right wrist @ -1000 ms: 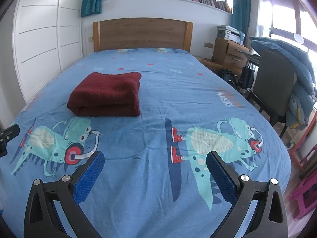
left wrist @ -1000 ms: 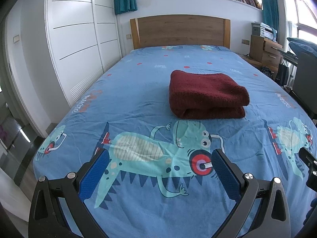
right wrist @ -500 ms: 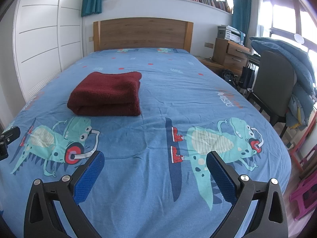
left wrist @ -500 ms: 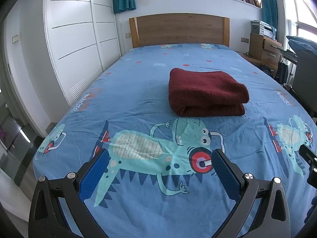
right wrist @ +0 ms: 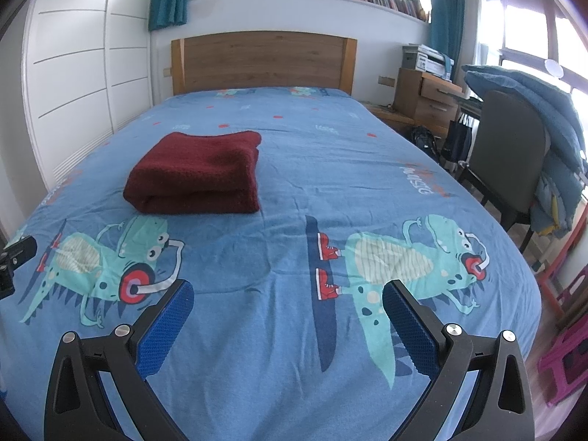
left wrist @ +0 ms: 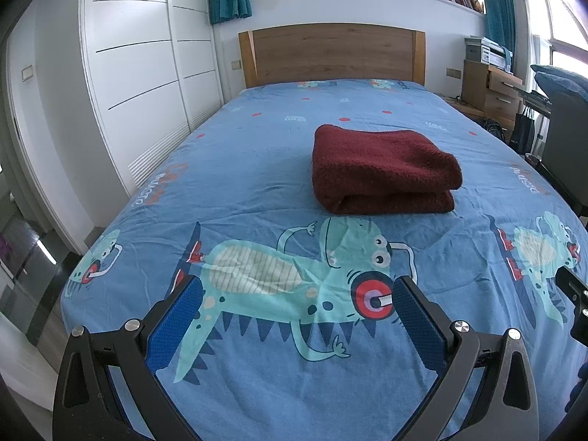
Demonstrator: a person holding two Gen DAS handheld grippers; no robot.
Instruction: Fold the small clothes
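Lying folded in thick layers, the fuzzy maroon garment [left wrist: 382, 169] looks neatly squared.

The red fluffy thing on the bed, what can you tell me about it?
The dark red garment looks like thick, fuzzy knit or fleece. It is folded into a neat, chunky rectangle of stacked layers, with a rounded fold along one side and layered edges facing the cameras. It lies flat in the middle of the blue cartoon bedsheet, just beyond a printed green monster. Only the sheet touches it; both grippers hang open and apart from it.
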